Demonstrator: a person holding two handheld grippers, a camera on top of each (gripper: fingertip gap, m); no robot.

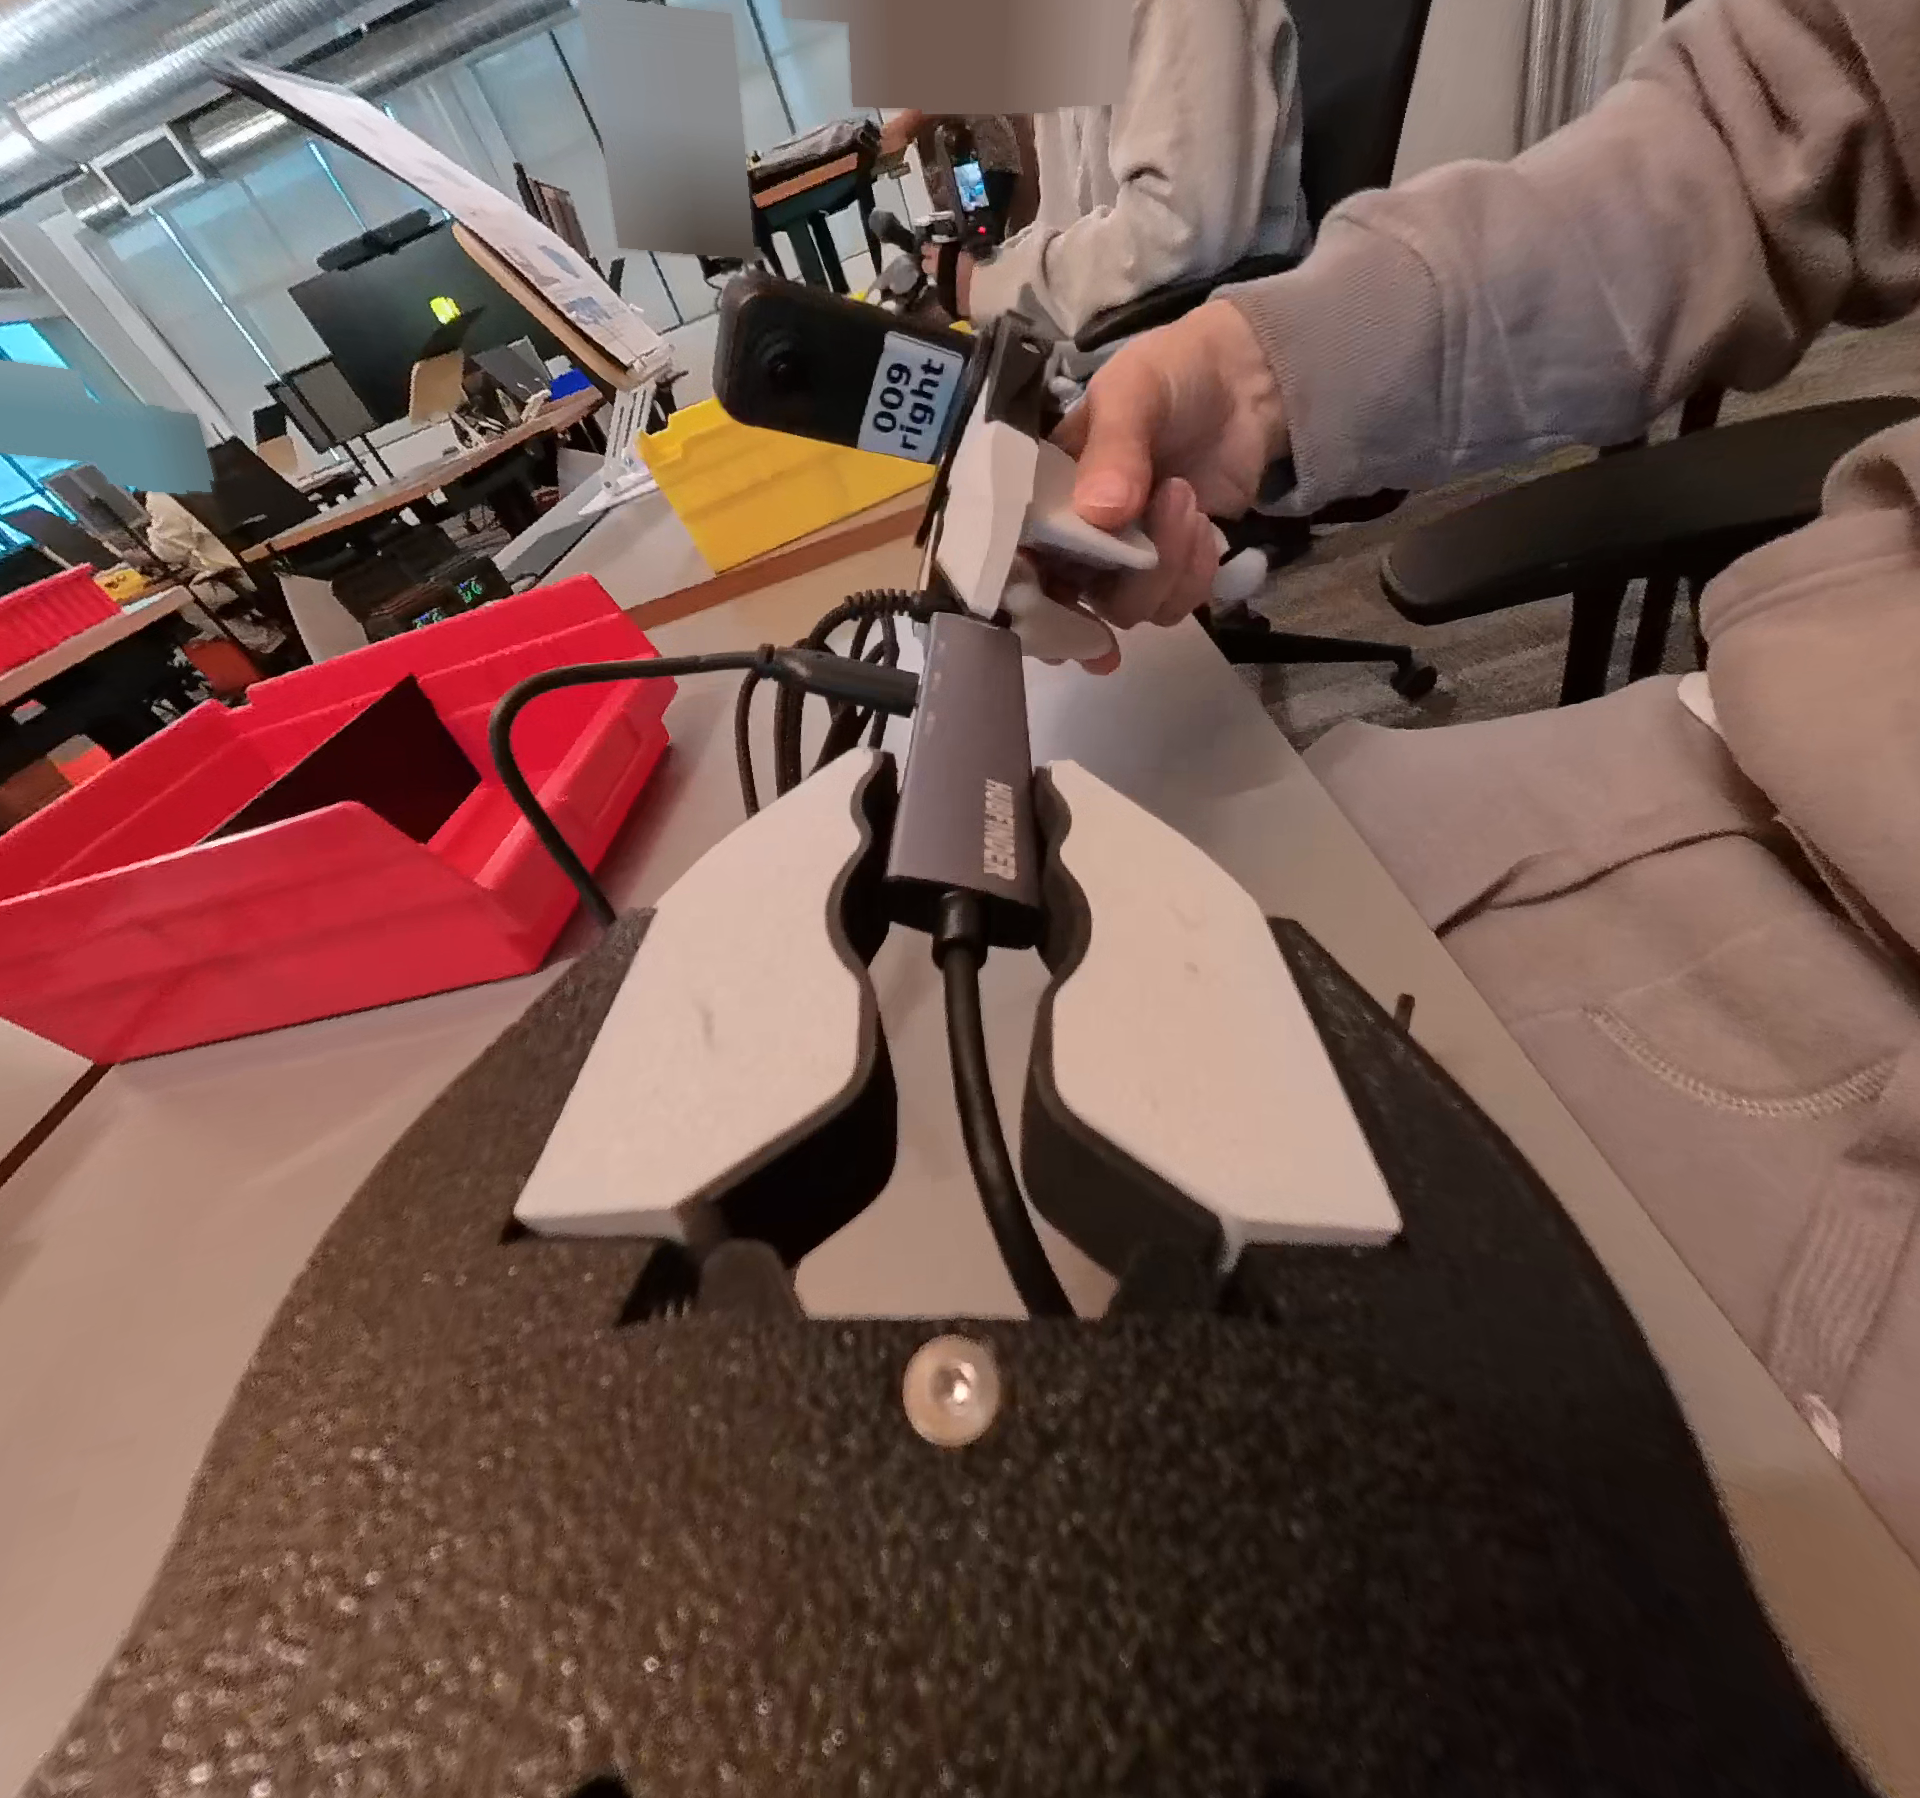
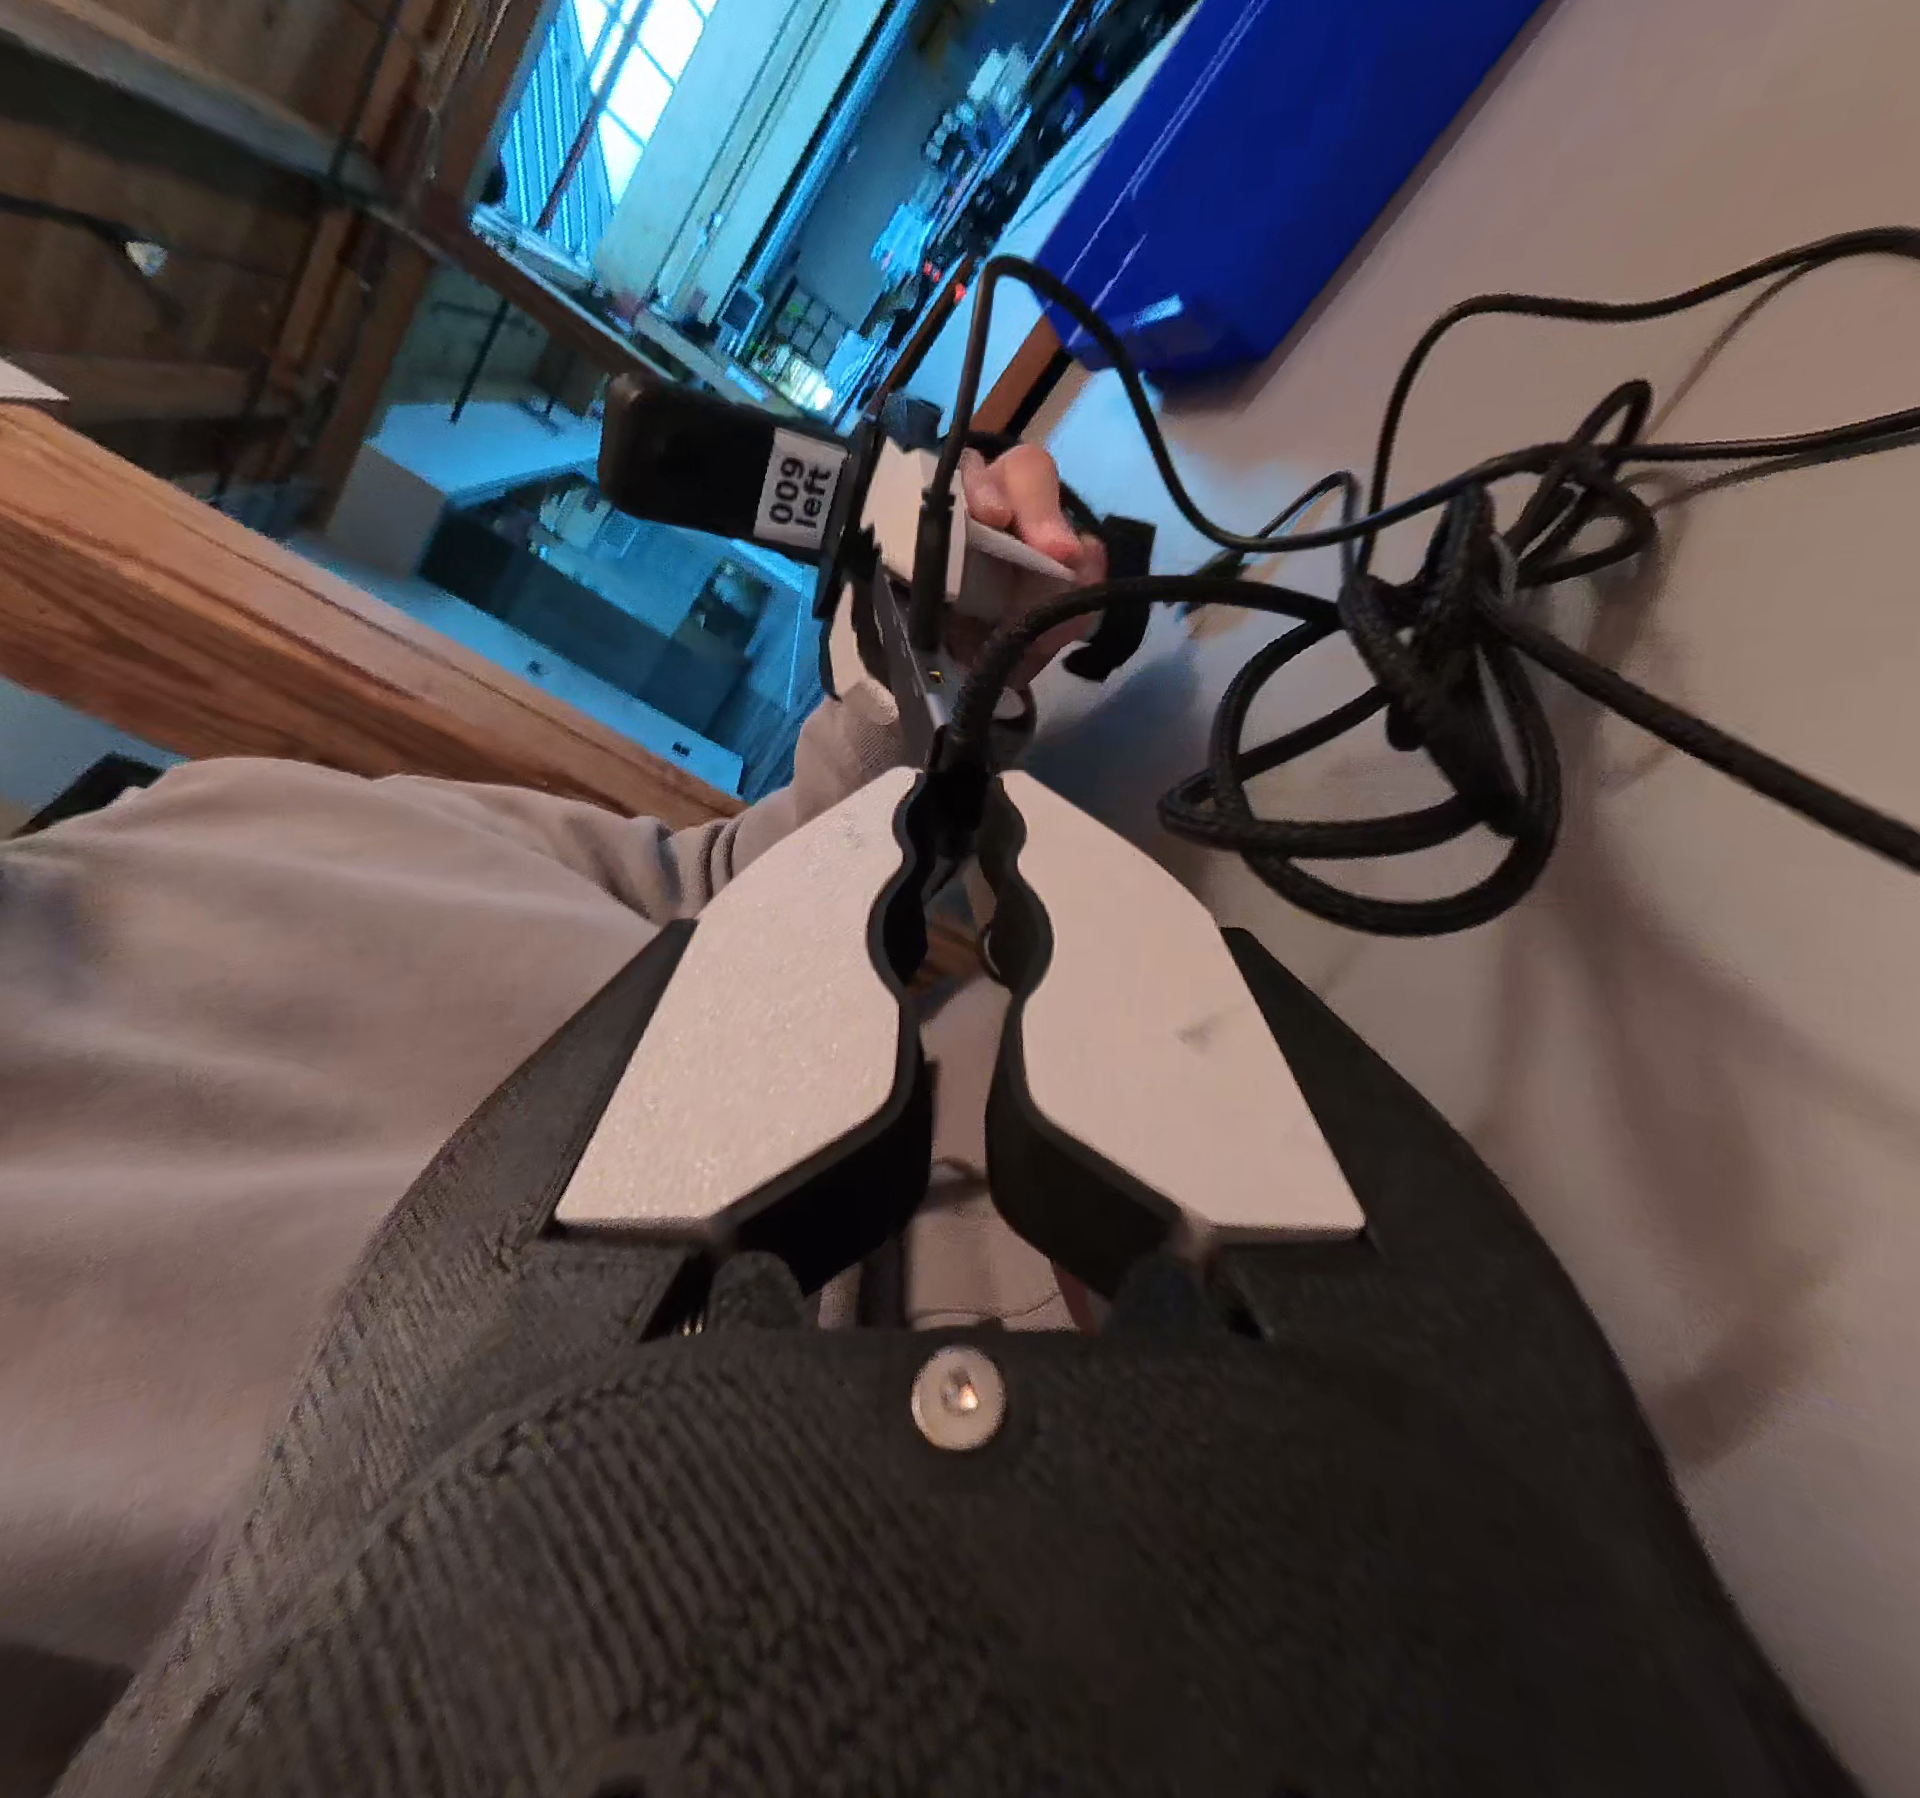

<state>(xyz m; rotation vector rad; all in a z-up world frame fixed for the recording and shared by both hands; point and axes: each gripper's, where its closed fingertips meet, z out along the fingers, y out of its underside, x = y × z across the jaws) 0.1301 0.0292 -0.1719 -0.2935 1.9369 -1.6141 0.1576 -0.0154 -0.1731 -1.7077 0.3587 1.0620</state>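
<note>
My left gripper (image 1: pixel 961 784) is shut on a dark grey USB hub (image 1: pixel 971 709) and holds it above the table (image 1: pixel 260 1177). The hub's own black lead (image 1: pixel 982 1073) runs back between my fingers. A smooth black cable (image 1: pixel 623 673) is plugged into the hub's left side. My right gripper (image 1: pixel 987 595), held by a hand, is at the hub's far end. In the right wrist view my right gripper (image 2: pixel 954 798) is shut on the plug of a black braided cable (image 2: pixel 1039 631), right at the end of the hub (image 2: pixel 914 673). The left gripper (image 2: pixel 914 522) shows beyond it.
A red bin (image 1: pixel 312 813) sits left on the table, a yellow bin (image 1: pixel 758 491) behind it. A blue bin (image 2: pixel 1299 138) and the braided cable's loose coil (image 2: pixel 1455 688) lie on the table. The person's grey-clad lap (image 1: pixel 1610 969) and a chair armrest (image 1: pixel 1610 522) are at right. About 6 cm separates my left fingertips from my right.
</note>
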